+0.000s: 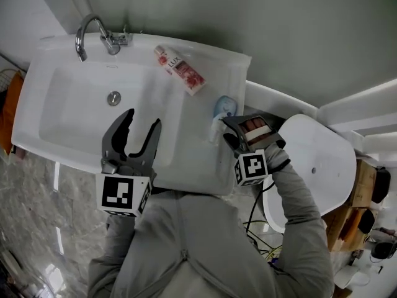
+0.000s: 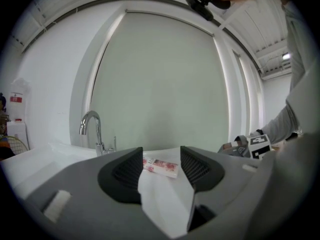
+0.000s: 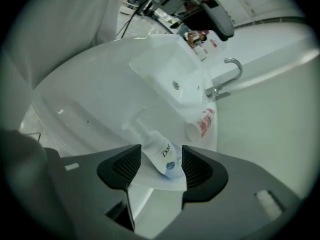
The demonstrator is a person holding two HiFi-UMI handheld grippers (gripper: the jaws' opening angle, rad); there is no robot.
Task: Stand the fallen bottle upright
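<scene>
**Q:** Head view: which step do we read here?

**A:** The approach. The pump bottle (image 1: 223, 106) lies on its side on the right rim of the sink (image 1: 205, 160), at 3 o'clock of the drain (image 1: 113, 97), with its pump toward 7 o'clock. The right gripper (image 1: 231, 132) hovers just at the bottle's 6 o'clock. The left gripper (image 1: 142, 120) hangs over the basin, fingers spread and empty. A LUX pack (image 1: 180, 70) lies on the back rim at 2 o'clock of the drain, and the faucet (image 1: 93, 33) stands at 11. Grey marble floor (image 1: 37, 210) shows at 8 o'clock.

**Q:** Left gripper view?

**A:** The left gripper (image 2: 161, 154) has its jaws wide apart with nothing between the pads. We see only the LUX pack (image 2: 160, 167) well beyond them, the faucet (image 2: 90, 126) at 9 o'clock, and a pale frosted panel (image 2: 160, 79) filling the wall behind.

**Q:** Right gripper view?

**A:** The right gripper (image 3: 161, 161) has its jaws about half apart, and the pump bottle (image 3: 165, 153) is framed between them, pump at 10 o'clock. We judge that the pads are not yet pressing on it. Next, we think, the jaws must close on the body, then lift and roll it until its base meets the rim, which is glossy white and looks slippery and narrow.
</scene>
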